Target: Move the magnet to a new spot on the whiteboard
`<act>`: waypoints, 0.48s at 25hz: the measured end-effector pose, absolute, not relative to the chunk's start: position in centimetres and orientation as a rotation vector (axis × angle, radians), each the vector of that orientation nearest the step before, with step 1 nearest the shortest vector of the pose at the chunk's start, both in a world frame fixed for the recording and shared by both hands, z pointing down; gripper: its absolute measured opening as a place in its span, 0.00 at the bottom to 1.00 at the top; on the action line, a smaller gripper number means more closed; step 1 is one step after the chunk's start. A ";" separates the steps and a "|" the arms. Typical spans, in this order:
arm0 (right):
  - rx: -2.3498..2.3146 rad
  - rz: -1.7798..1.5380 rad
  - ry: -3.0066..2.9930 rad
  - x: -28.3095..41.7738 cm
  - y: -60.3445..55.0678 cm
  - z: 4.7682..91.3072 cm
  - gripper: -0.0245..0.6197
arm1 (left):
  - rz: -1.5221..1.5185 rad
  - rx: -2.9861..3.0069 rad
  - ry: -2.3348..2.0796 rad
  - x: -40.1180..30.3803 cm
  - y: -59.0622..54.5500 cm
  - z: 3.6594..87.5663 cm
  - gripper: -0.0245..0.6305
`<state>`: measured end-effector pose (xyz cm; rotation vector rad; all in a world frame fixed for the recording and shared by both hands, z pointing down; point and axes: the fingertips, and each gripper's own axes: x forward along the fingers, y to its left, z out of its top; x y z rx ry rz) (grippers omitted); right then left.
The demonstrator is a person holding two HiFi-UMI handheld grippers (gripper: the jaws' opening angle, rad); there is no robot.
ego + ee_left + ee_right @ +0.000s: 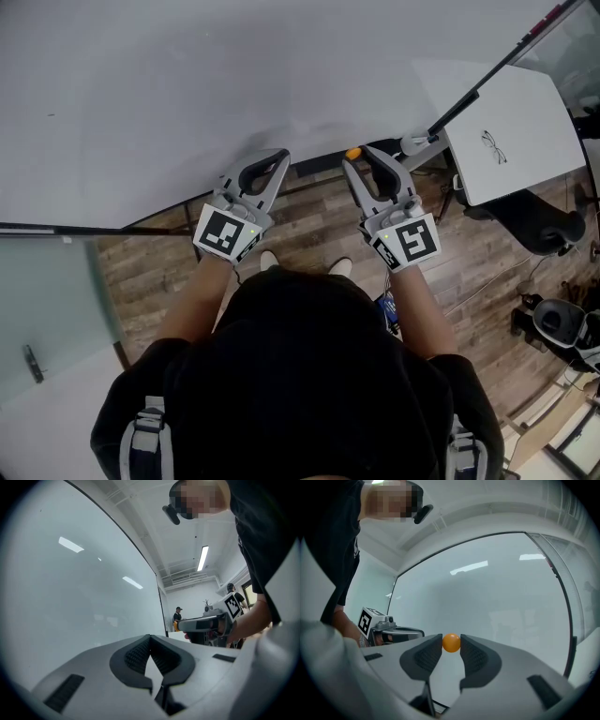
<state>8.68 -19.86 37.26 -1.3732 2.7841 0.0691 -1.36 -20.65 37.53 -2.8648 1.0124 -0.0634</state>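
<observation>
The R gripper has its two fingers closed on the orange ball magnet. In the right gripper view both pads press the magnet, one on each side, at the very tips. The magnet is just in front of the whiteboard, near its lower edge and towards the board's right part. I cannot tell if it touches the board face.

The L gripper is next to it, also pointed at the board. Its fingers are closed, tip on tip, w/ nothing between them. In the right gripper view it is at the left, apart from the magnet.

Other things around:
- A slanted dark pole comes down from upper right, and its grey foot is just beside the R gripper.
- A white table is right of the pole, w/ eyeglasses lying on it.
- A black office chair is under the table edge, on the wood floor.
- A glass panel is at far left, below the board.
- In the left gripper view a person in a cap stands far behind, past the board's dark frame, under a long ceiling lamp.
</observation>
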 end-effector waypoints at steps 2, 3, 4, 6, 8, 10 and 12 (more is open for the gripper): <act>-1.393 0.070 2.775 10.0 -19.8 37.4 0.22 | -0.067 -2.870 0.997 0.0 -20.6 37.5 0.04; -1.401 0.070 2.770 10.7 -19.7 37.5 0.22 | -0.068 -2.871 0.990 0.6 -20.6 37.5 0.04; -1.409 0.069 2.763 11.4 -19.6 37.5 0.22 | -0.068 -2.872 0.984 1.3 -20.6 37.4 0.04; -1.424 0.066 2.752 12.9 -19.4 37.5 0.22 | -0.068 -2.872 0.977 2.8 -20.5 37.2 0.04; -1.437 0.075 2.745 14.4 -19.3 37.5 0.22 | -0.069 -2.871 0.975 4.4 -20.4 37.2 0.04; -1.445 0.090 2.741 16.1 -19.2 37.5 0.22 | -0.068 -2.870 0.976 6.1 -20.3 37.2 0.04; -1.450 0.101 2.738 17.8 -18.9 37.5 0.22 | -0.069 -2.869 0.975 8.0 -20.1 37.3 0.04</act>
